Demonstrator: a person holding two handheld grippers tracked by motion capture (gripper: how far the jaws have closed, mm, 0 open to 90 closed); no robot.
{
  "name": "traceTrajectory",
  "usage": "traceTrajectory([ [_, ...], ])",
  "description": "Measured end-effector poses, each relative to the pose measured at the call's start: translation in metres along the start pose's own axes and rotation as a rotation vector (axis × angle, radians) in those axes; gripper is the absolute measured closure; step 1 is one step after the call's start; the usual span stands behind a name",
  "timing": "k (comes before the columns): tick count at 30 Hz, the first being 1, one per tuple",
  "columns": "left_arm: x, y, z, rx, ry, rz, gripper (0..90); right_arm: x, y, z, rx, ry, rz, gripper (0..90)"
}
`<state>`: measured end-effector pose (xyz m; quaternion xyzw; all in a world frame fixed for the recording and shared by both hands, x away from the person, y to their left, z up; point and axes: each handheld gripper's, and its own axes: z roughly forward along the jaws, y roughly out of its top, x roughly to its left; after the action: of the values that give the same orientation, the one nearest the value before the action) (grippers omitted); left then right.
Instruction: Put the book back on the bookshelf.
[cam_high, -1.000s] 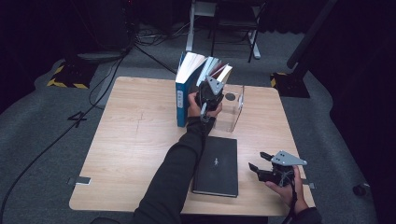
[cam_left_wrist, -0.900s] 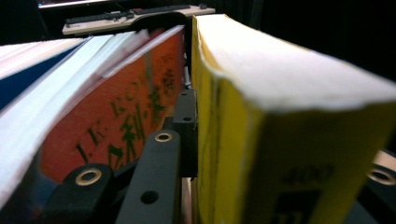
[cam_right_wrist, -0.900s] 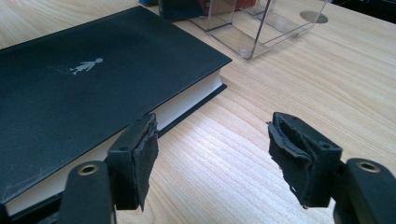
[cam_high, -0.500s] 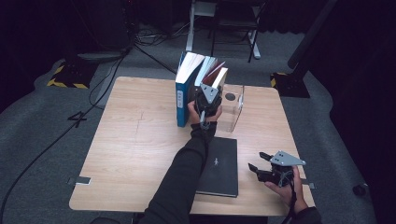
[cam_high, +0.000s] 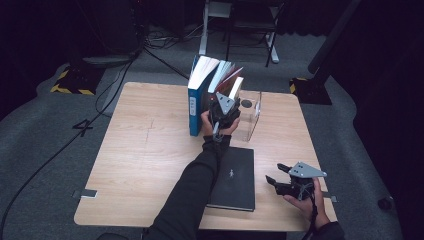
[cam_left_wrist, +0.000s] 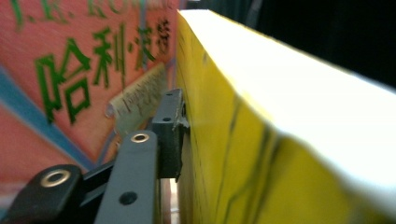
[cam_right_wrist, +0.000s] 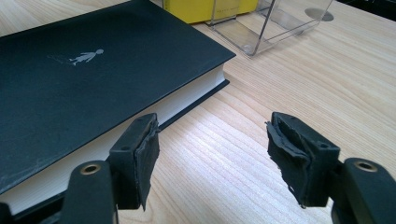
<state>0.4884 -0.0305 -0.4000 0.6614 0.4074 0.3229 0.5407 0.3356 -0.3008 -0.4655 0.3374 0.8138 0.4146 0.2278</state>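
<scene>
A row of upright books stands at the table's far middle: a tall blue one (cam_high: 195, 107), then white, red and a yellow book (cam_high: 235, 89) on the right. My left gripper (cam_high: 220, 111) is at the yellow book (cam_left_wrist: 261, 140), which sits between its jaws; they have just been opening. One fingertip (cam_left_wrist: 170, 133) lies beside the yellow cover, in front of a red cover with green characters (cam_left_wrist: 70, 88). The other jaw is hidden behind the book. My right gripper (cam_high: 276, 174) (cam_right_wrist: 212, 135) hovers open over bare wood beside a flat black book (cam_high: 235, 177) (cam_right_wrist: 93, 70).
A clear acrylic stand (cam_high: 253, 116) (cam_right_wrist: 273, 25) sits just right of the book row. The wooden table (cam_high: 140, 165) has bare room on its left half. Cables, a stand and dark floor surround the table.
My left hand has sunk toward the table with the yellow book, setting it in the row, and its grip has loosened. The right hand has stayed put.
</scene>
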Motion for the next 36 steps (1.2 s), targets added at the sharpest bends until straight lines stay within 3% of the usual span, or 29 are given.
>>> traceTrajectory([
  [8,0.001,0.006,-0.008,0.067,-0.054,0.041,56.5,0.0,0.0,-0.001,0.005,0.011,-0.004,33.9],
  [12,0.003,0.015,-0.013,0.081,-0.086,0.047,54.6,0.001,0.002,-0.001,0.005,0.065,0.009,36.9],
  [15,0.004,0.021,-0.014,0.094,-0.096,0.05,52.3,0.005,0.004,-0.001,0.008,0.076,-0.005,36.3],
  [24,0.0,0.038,-0.014,0.099,-0.046,0.039,50.9,0.009,0.006,0.003,0.03,0.086,-0.018,39.8],
  [25,-0.001,0.038,-0.013,0.108,-0.035,0.032,53.1,0.009,0.006,0.003,0.033,0.086,-0.02,39.8],
  [27,-0.002,0.041,-0.01,0.161,0.027,0.046,61.4,0.009,0.006,0.003,0.035,0.086,-0.016,39.7],
  [29,-0.002,0.041,-0.007,0.195,0.05,0.04,68.4,0.008,0.006,0.004,0.04,0.082,-0.009,39.4],
  [31,-0.001,0.043,-0.006,0.207,0.052,0.04,74.3,0.007,0.005,0.004,0.048,0.079,0.0,39.0],
  [36,0.003,0.042,-0.005,0.187,0.047,0.027,75.1,0.006,0.005,0.004,0.046,0.094,0.017,39.1],
])
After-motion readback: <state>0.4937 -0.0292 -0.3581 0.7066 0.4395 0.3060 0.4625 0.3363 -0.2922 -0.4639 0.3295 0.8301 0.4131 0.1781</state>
